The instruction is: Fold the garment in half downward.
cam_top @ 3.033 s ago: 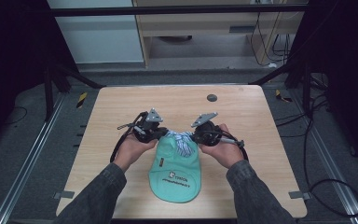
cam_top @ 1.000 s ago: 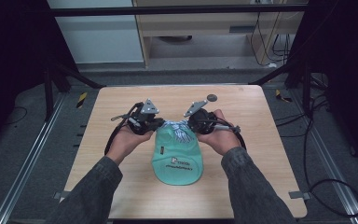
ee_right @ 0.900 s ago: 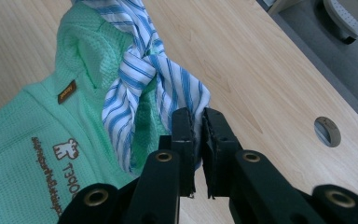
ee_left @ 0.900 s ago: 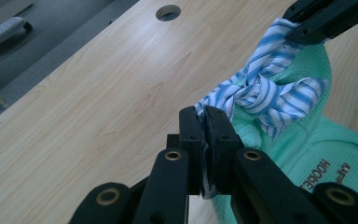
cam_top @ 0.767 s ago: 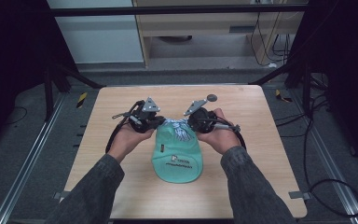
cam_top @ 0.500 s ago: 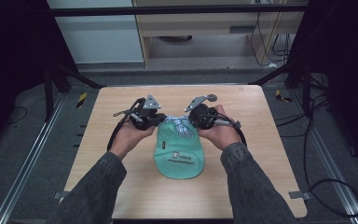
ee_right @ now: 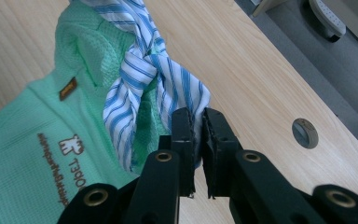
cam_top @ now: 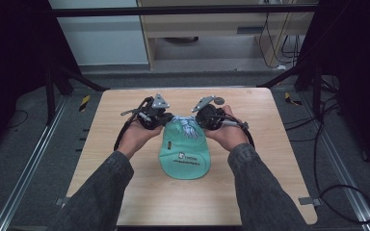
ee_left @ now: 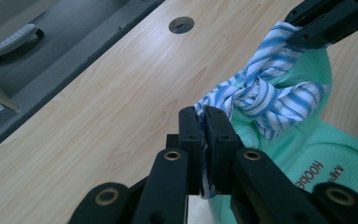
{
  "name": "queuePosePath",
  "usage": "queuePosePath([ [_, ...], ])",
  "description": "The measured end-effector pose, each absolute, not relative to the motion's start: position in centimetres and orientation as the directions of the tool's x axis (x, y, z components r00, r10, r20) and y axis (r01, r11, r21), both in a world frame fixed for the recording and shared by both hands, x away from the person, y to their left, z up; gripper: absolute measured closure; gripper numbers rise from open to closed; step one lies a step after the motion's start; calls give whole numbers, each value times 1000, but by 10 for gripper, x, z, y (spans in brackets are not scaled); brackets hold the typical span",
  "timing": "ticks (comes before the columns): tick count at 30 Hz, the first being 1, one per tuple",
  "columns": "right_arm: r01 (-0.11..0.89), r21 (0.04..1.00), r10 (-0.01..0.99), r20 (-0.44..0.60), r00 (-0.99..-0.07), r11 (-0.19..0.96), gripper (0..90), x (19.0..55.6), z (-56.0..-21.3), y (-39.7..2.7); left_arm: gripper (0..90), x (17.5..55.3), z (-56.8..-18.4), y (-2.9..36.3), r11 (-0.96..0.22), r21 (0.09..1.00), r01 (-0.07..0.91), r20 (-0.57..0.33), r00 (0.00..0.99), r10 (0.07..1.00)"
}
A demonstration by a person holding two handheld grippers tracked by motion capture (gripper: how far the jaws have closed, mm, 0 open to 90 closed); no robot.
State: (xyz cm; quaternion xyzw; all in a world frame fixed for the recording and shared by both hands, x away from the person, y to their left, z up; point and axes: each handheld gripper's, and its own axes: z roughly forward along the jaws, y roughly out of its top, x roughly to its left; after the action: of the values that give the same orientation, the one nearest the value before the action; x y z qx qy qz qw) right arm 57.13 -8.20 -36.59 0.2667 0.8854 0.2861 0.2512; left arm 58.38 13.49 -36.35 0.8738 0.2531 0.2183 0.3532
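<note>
From the high view, a green garment (cam_top: 185, 156) lay near the middle of the wooden worktop (cam_top: 101, 144), with bare wood open on every side out to the edges. The left tongs (cam_top: 166, 117) and right tongs (cam_top: 198, 118) met at its far end, one on each side of a blue-striped tie (cam_top: 188, 126).

In the left gripper view, the left tongs (ee_left: 205, 135) were clamped shut on one end of the striped tie (ee_left: 261, 93); the other tongs (ee_left: 328, 18) held it at the upper right. A round hole (ee_left: 181, 24) sat near the worktop's far edge.

In the right gripper view, the right tongs (ee_right: 198, 140) were pinched on the tie's other end (ee_right: 140, 70), lifted above the garment (ee_right: 37, 135).
</note>
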Motion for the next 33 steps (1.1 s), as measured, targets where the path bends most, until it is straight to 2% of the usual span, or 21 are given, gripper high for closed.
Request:
queuePosePath([
  [5,325,634,610,-299,-734,702,837,569,-373,-84,862,577,-371,131,-638,721,271,219,784,581],
  [17,302,654,610,-310,-729,694,835,535,-394,-88,861,546,-385,131,-647,727,230,252,787,563],
  [33,274,649,586,-327,-742,709,833,503,-419,-78,861,519,-407,142,-627,739,247,214,796,566],
])
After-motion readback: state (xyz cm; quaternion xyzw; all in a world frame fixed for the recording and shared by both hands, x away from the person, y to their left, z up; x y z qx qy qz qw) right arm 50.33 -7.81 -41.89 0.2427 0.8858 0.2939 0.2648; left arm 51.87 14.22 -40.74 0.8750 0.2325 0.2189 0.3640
